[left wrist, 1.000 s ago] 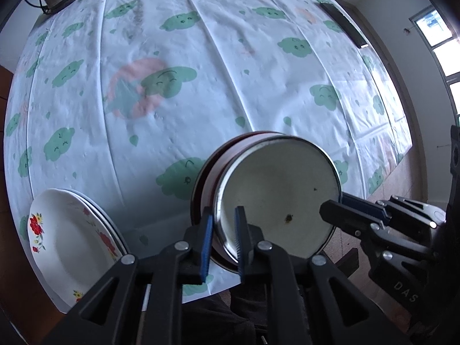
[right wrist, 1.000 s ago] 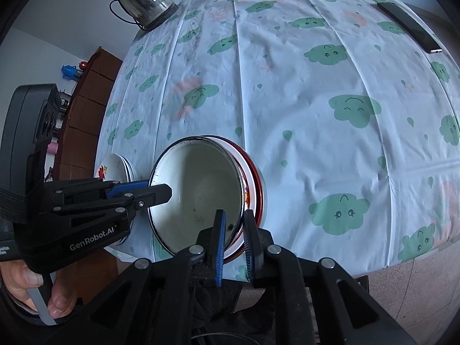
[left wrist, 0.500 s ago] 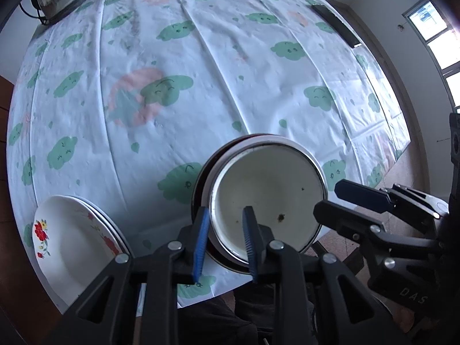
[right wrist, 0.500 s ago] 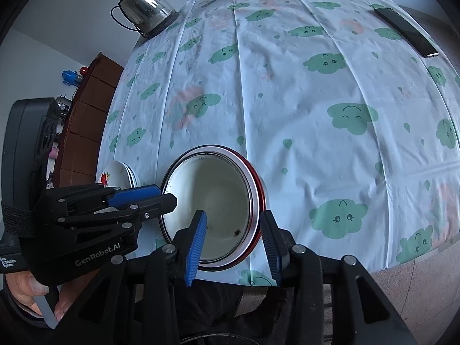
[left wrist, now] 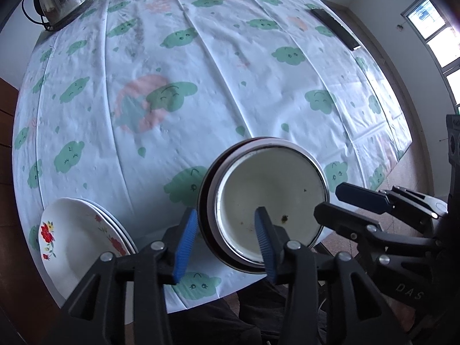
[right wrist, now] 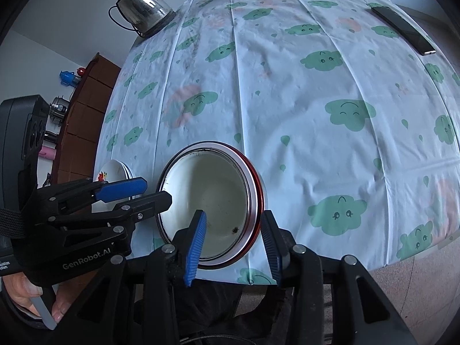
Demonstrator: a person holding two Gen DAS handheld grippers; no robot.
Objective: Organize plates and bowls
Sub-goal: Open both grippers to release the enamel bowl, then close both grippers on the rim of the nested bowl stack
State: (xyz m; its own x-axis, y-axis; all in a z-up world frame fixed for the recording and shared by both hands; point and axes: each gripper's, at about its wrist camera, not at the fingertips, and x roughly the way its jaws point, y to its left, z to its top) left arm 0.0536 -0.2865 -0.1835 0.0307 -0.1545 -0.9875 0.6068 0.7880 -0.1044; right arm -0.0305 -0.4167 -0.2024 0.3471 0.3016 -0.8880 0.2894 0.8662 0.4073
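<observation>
Left wrist view: left gripper [left wrist: 227, 238] jaws opening, straddling the near-left rim of the stacked bowls [left wrist: 267, 204], blue pads clear of the rim on both sides, one outside, one over the white interior. Bowls sit nested at the table's near edge, about 5 o'clock in this view; white enamel bowl inside a red-rimmed one. Stack of floral plates [left wrist: 77, 235] at 8 o'clock, well left of the bowls, overhanging the edge. Right gripper [left wrist: 336, 204] enters from 3 o'clock.

Right wrist view: right gripper [right wrist: 233, 241] jaws partly apart, not gripping; left pad over the bowl interior, right pad just outside the red wall, rim between them. Bowls [right wrist: 210, 201] at 6 o'clock. Cloud-print tablecloth [right wrist: 302, 100]; kettle [right wrist: 143, 14] at 11 o'clock; phone [right wrist: 402, 30] at 1 o'clock.
</observation>
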